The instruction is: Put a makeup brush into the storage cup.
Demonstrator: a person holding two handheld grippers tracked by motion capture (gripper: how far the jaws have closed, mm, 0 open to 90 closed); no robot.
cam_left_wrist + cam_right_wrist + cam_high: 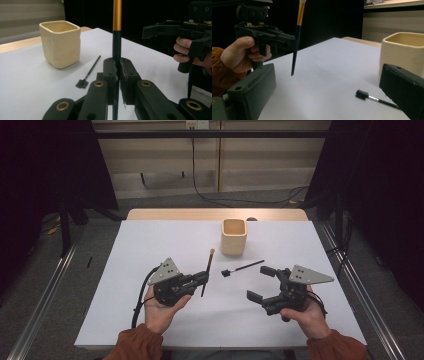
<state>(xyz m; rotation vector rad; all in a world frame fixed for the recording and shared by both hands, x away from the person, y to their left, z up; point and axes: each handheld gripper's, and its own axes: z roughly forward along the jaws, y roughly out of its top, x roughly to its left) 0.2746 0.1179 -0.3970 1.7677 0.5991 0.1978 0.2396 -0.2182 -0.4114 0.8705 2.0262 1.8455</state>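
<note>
Left jaws: pressed tight together on the dark handle of the brush [116,40]. The handle stands between them in the left gripper view.

Left gripper [204,279]: held in the person's left hand [161,307], low over the desk [150,240], left of the middle.

Brush: long and thin, with a dark lower handle, a gold band higher up and a pale tip. In the high view it reaches from the left jaws up toward the cup. In the right gripper view its dark end hangs just above the desk, not touching it.

Right jaws: wide apart, with nothing between them.

Right gripper [262,282]: held in the person's right hand [307,315], low over the right part of the desk. The little wand lies between its two jaws in the right gripper view, on the desk farther off.

Little wand [242,268]: thin and black, with a small square black head. It lies flat on the desk between the two grippers, just in front of the cup, apart from it.

Cup [234,236]: cream, square-sided, open on top, standing upright at the back middle of the desk. It is well apart from both grippers.

Desk: white top with a pale wood edge at the back.

Sleeves: orange-brown, at both wrists.

Writing: no words or labels can be read on the brush, the cup or the grippers.
</note>
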